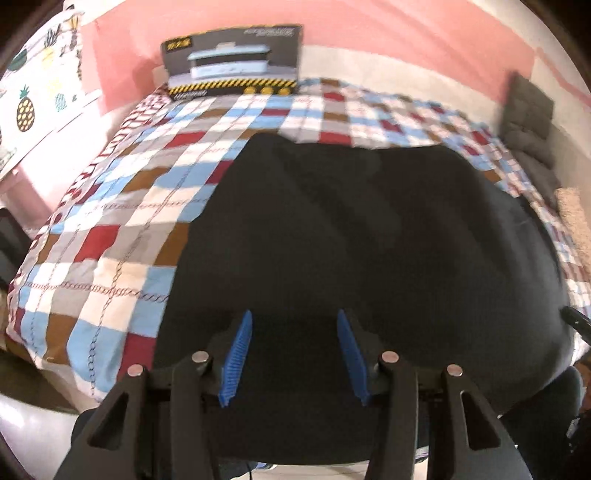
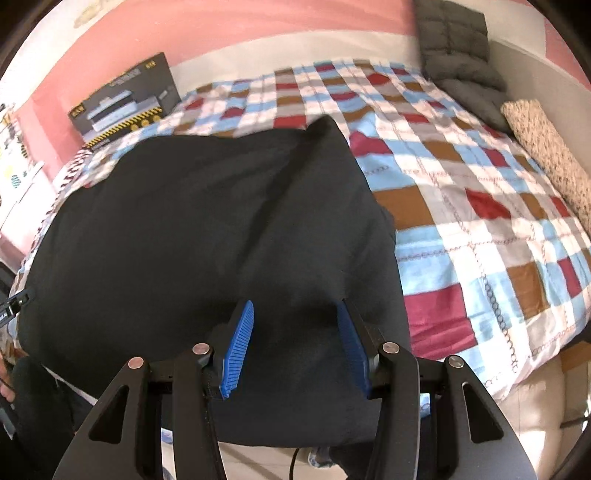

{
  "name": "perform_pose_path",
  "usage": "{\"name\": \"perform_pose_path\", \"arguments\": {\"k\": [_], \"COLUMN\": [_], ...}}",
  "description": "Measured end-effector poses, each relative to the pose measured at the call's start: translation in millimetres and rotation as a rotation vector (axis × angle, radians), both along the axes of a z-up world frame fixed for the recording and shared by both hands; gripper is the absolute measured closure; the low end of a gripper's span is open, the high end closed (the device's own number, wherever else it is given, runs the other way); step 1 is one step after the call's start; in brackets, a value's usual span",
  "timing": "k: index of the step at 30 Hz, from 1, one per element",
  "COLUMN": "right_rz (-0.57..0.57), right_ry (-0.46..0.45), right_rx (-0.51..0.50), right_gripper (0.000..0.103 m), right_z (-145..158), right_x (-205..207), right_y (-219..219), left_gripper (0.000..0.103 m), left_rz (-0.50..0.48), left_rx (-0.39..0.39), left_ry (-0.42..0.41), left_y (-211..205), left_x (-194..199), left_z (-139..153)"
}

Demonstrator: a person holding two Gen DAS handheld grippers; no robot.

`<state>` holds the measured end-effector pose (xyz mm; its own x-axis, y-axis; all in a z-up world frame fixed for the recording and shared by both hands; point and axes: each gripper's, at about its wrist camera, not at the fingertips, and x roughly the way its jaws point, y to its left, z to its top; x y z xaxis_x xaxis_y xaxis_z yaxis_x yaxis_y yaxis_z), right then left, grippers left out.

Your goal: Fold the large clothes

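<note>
Black cloth, a large garment [image 1: 362,236], lies spread over the near half of a bed covered by a checked quilt [image 1: 122,221] in red, blue, brown and white, its front edge hanging toward both grippers. The left gripper [image 1: 294,354] stands with its blue pads [image 1: 236,358] apart over the garment's near edge, nothing pinched between them, and the right gripper [image 2: 295,347] is likewise parted above the cloth near the garment's right edge. A dark printed box [image 1: 232,59] leans on the pink wall [image 1: 369,26] behind the bed, a grey cushion [image 2: 458,48] sits at the far right corner
</note>
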<state>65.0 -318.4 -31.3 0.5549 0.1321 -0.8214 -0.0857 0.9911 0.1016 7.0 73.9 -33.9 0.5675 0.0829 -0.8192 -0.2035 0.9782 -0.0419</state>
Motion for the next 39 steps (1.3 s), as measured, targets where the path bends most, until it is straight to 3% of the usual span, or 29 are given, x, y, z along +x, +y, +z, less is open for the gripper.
{"name": "perform_pose_path", "arguments": {"k": [14, 24, 31, 32, 34, 39], "right_rz": [-0.019, 0.088, 0.126, 0.117, 0.101, 0.041], "right_ry": [0.000, -0.093, -0.105, -0.096, -0.083, -0.032], "right_rx": [0.017, -0.002, 0.024, 0.034, 0.051, 0.083], "right_gripper": [0.055, 0.055, 0.055, 0.053, 0.039, 0.038], "right_z": [13.6, 47.8, 50.0, 47.4, 43.2, 28.5], "right_x": [-2.8, -19.3, -19.9, -17.0, -12.6, 2.5], "right_y": [-4.4, 22.4, 26.1, 21.2, 11.9, -13.9], "left_gripper": [0.052, 0.052, 0.052, 0.052, 0.048, 0.044], "left_rz": [0.004, -0.056, -0.073, -0.065, -0.055, -0.007], "left_rx": [-0.002, -0.013, -0.049, -0.059, -0.082, -0.128], "left_ry": [0.008, -0.066, -0.093, -0.088, -0.076, -0.062], "left_y": [3.6, -9.5, -0.9, 4.5, 14.8, 44.8], "left_x": [-4.6, -15.1, -14.4, -12.2, -8.1, 4.0], "left_z": [6.9, 38.9, 44.2, 42.9, 39.3, 29.2]}}
